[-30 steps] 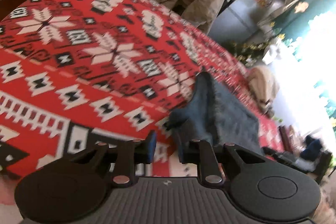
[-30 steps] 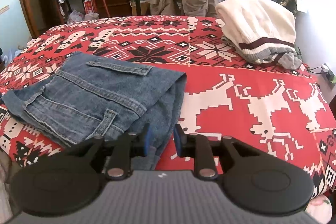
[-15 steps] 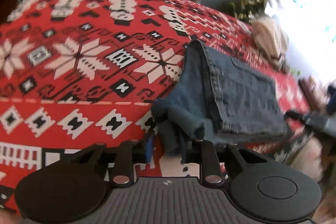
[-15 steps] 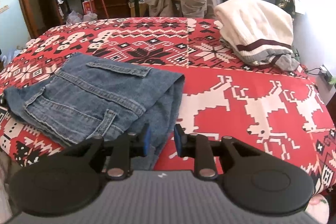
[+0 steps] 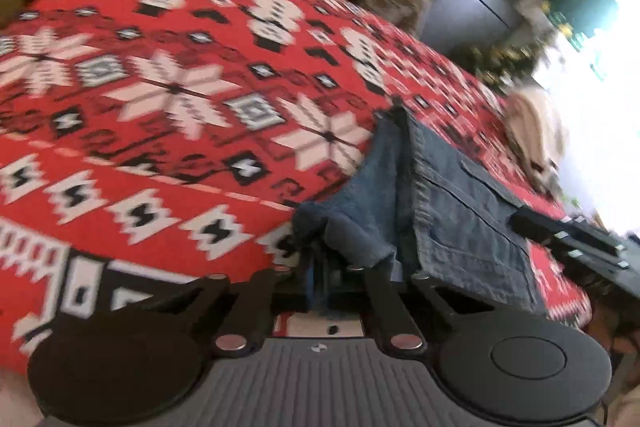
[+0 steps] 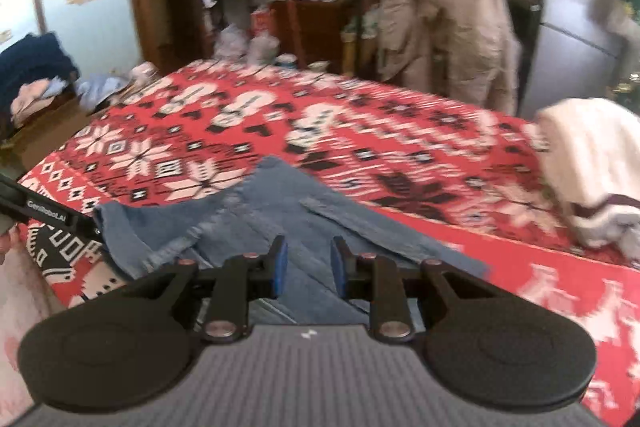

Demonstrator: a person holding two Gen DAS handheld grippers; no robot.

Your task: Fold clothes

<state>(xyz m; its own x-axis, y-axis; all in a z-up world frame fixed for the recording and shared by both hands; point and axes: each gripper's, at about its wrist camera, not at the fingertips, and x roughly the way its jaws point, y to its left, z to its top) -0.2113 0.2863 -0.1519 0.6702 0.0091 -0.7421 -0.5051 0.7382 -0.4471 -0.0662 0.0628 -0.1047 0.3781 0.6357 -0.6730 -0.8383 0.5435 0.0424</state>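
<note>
The left black hand-held gripper (image 5: 320, 281) angles downward, jaws clamped on denim; the right black hand-held gripper (image 6: 307, 269) hovers, blue-padded fingers (image 6: 280, 267) parted, gripping nothing.

Jeans (image 6: 280, 223) lie on blanket (image 6: 400, 147) at near edge, w/ sweater (image 6: 592, 163) on blanket well to their right. Jacket (image 6: 448, 35) hangs behind far edge, fridge (image 6: 576, 27) to its right. Left claw (image 5: 320, 279) at jeans' near-left corner.
</note>
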